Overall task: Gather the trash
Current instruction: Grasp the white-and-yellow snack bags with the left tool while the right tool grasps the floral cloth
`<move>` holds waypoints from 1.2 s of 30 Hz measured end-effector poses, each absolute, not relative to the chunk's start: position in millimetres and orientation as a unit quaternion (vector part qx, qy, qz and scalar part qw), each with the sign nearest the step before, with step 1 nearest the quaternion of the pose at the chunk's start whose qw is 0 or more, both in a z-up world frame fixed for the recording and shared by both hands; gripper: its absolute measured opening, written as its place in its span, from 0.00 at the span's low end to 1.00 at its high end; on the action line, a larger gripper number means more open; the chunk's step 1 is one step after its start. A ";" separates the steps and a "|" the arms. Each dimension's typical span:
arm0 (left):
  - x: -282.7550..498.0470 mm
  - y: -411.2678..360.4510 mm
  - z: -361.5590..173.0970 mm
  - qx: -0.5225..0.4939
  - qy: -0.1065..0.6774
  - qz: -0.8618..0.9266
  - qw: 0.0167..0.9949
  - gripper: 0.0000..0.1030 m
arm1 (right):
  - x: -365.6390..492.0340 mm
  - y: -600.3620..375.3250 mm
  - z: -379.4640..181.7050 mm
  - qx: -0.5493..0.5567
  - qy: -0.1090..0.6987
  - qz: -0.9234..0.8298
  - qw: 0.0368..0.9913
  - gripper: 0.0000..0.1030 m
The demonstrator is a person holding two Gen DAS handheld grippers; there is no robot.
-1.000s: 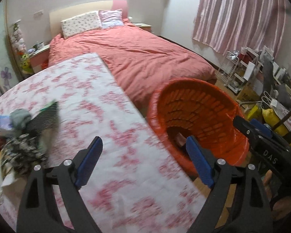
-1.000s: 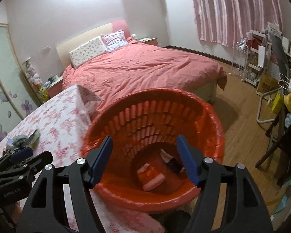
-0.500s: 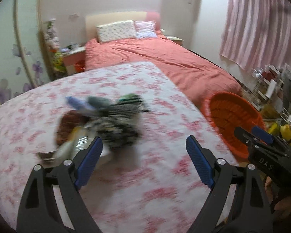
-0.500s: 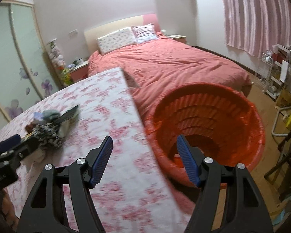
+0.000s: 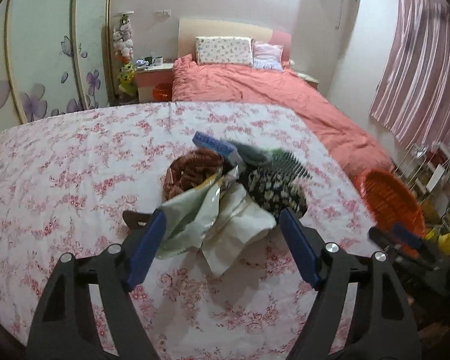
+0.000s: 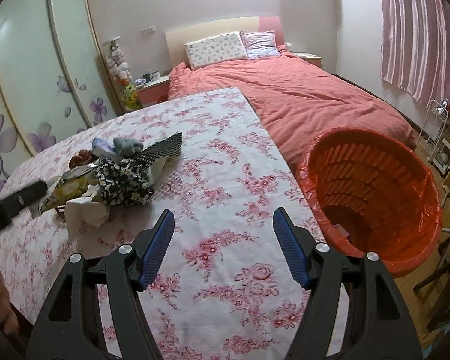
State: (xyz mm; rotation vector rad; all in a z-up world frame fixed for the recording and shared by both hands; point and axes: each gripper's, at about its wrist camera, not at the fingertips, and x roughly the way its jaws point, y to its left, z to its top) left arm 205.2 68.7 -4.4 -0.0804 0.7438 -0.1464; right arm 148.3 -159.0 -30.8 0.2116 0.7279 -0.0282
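Note:
A pile of trash (image 5: 225, 186) lies on the floral-clothed table (image 5: 75, 180): pale wrappers, a black-and-white patterned piece, a brown crumpled item, a blue packet and a dark mesh sheet. My left gripper (image 5: 222, 243) hovers right at the pile. Its jaws are closing, with the pale wrappers between the blue pads but not pinched. My right gripper (image 6: 223, 246) stands open over bare cloth with nothing between its fingers, the pile (image 6: 114, 177) to its left. The orange basket (image 6: 372, 192), lined with a red bag, sits off the table's right edge.
A bed with a pink cover (image 6: 300, 90) stands behind the table. Sliding wardrobe doors (image 6: 30, 75) fill the left wall. A wire rack and clutter (image 6: 441, 132) stand by the striped curtain on the right. A nightstand (image 5: 153, 75) is beside the bed.
Both views have swung left, away from the orange basket and onto the table. The left gripper has come up to the trash pile and its jaws have narrowed a little.

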 end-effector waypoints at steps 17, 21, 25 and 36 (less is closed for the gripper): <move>221.8 64.9 -21.8 -0.003 0.389 -0.064 0.919 0.70 | 152.3 -151.8 -37.3 0.102 0.366 -0.009 0.925 0.66; 229.4 60.2 -38.6 -0.002 0.410 -0.071 0.909 0.56 | 153.6 -149.9 -38.0 0.099 0.368 -0.007 0.924 0.66; 236.3 60.8 -52.9 -0.008 0.429 -0.072 0.900 0.36 | 155.5 -147.4 -38.8 0.097 0.371 -0.004 0.924 0.66; 229.8 81.9 -47.8 -0.036 0.409 -0.080 0.908 0.30 | 167.6 -121.4 -34.8 0.100 0.367 0.036 0.924 0.66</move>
